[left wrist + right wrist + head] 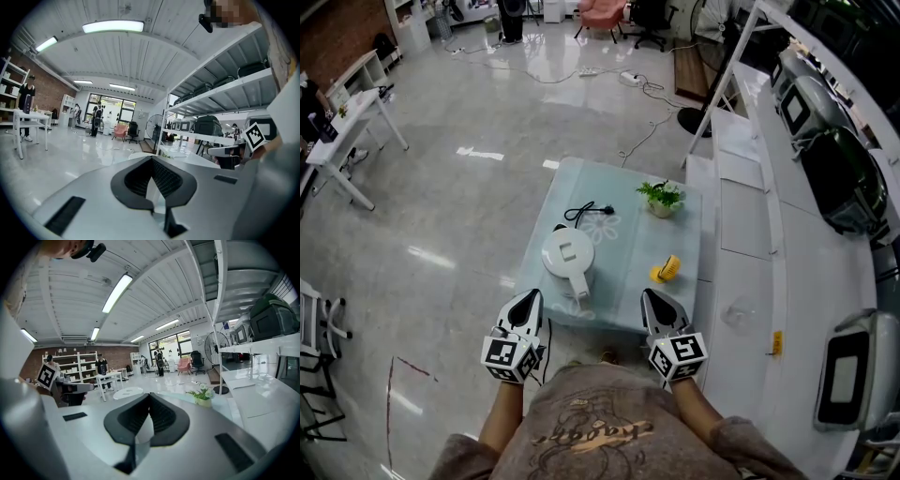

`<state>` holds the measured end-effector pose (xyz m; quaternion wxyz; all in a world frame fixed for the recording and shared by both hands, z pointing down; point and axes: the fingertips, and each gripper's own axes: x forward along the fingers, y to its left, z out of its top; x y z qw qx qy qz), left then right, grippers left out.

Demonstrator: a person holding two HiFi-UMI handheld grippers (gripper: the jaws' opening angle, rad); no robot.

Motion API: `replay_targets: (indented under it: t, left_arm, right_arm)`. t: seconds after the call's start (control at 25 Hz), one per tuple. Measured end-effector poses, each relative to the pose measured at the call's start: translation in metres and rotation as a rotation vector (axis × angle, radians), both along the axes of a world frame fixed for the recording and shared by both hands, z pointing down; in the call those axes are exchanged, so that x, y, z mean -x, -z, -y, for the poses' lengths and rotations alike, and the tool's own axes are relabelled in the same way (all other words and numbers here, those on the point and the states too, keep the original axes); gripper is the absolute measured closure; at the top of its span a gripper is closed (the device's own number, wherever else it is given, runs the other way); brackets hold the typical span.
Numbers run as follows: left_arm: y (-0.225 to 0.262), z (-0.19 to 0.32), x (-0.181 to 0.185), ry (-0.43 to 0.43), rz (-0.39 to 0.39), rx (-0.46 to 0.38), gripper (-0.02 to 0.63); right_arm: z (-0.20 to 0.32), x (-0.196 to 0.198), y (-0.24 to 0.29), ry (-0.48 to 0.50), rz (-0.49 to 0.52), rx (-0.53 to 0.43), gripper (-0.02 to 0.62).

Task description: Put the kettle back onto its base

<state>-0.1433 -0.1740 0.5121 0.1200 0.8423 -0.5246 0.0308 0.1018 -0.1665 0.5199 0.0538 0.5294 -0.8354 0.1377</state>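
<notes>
Your left gripper (528, 300) shut, empty; right gripper (656, 302) shut too, nothing between jaws; kettle (568, 253) on table (628, 244) ahead, between both, nearer your left; handle points toward you; base not discernible; cord (586, 212) beyond kettle.

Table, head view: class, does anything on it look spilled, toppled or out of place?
Nothing spilled or toppled. The kettle and potted plant stand upright; only the black cord lies loose beyond the kettle, its plug on the tabletop.
</notes>
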Motion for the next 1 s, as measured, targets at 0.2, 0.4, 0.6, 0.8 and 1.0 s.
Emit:
replay_targets:
  t: [0.2, 0.4, 0.6, 0.8, 1.0]
  left_arm:
    - [0.008, 0.0, -0.005, 0.006, -0.018, 0.018, 0.584]
    - [0.005, -0.002, -0.006, 0.0, -0.01, 0.021, 0.584]
    - [-0.005, -0.003, 0.001, 0.009, -0.013, 0.005, 0.584]
    - [-0.006, -0.005, 0.0, 0.021, -0.028, 0.018, 0.584]
    - [-0.003, -0.004, -0.003, 0.025, -0.049, 0.033, 0.584]
  right_arm:
    - [-0.002, 0.001, 0.001, 0.01, 0.008, 0.002, 0.606]
    - [-0.003, 0.0, 0.0, 0.023, 0.012, -0.002, 0.606]
    - [-0.003, -0.001, 0.0, 0.025, 0.017, 0.005, 0.606]
    - [-0.001, -0.002, -0.001, 0.037, 0.015, 0.009, 0.606]
    - [0.002, -0.001, -0.003, 0.052, 0.013, 0.006, 0.606]
